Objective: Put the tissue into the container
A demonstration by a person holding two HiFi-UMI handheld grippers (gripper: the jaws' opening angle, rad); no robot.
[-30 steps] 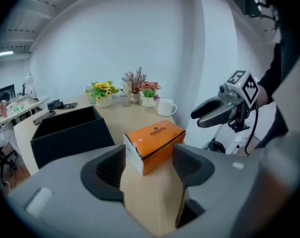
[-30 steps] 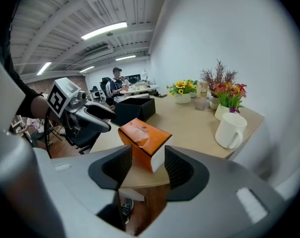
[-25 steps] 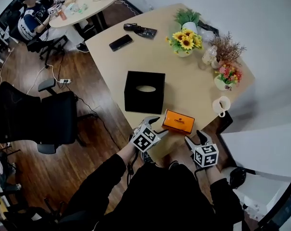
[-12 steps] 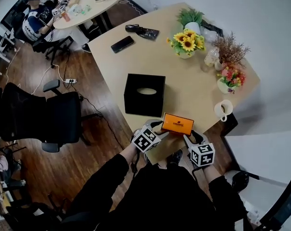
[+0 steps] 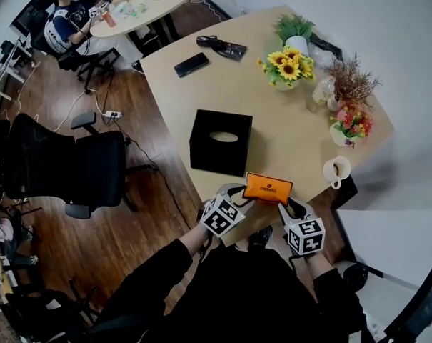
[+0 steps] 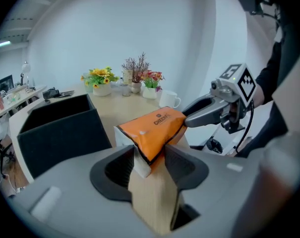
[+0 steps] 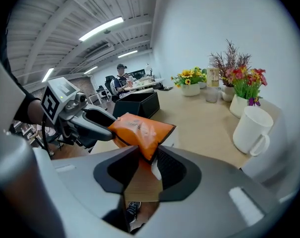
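Note:
An orange tissue pack (image 5: 268,188) lies near the table's front edge, just in front of the black open-topped container (image 5: 220,143). My left gripper (image 5: 238,191) is at the pack's left end, and its jaws are closing on that corner (image 6: 154,128); the pads press the wrapper. My right gripper (image 5: 293,207) is at the right end, jaws closing too, and pinches the other corner (image 7: 140,130). Each gripper view shows the opposite gripper across the pack: the right gripper (image 6: 209,114) and the left gripper (image 7: 90,123). The container (image 6: 60,128) stands just behind.
A white mug (image 5: 335,170) sits right of the pack. Sunflowers (image 5: 287,66), a pink flower vase (image 5: 351,123) and a phone (image 5: 191,64) stand farther back on the table (image 5: 287,141). A black office chair (image 5: 58,166) is on the floor at left.
Both grippers have moved in from the table edge to the ends of the orange pack, and their jaws have come together on its corners.

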